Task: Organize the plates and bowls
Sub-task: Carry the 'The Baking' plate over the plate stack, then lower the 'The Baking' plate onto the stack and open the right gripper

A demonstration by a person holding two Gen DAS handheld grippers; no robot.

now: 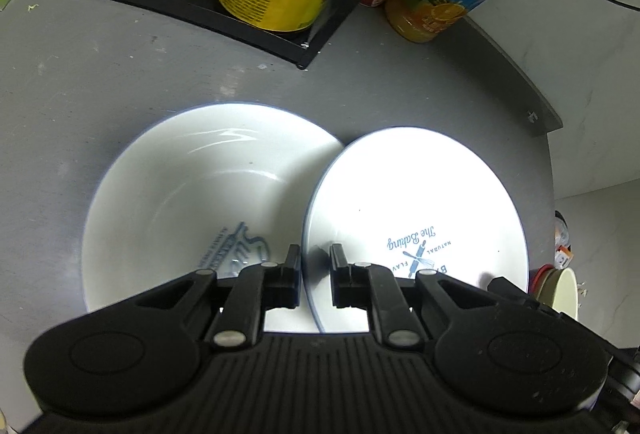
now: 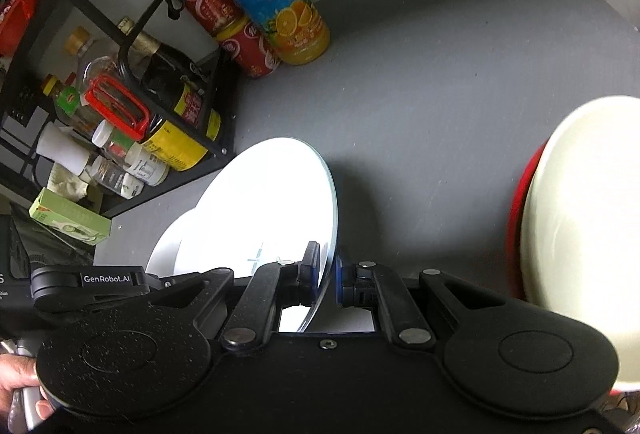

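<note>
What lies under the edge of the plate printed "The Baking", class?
The plate overlaps the rim of the white bowl beside it, so part of that rim is hidden. Grey countertop shows around both. What lies beneath the plate's middle cannot be seen.
</note>
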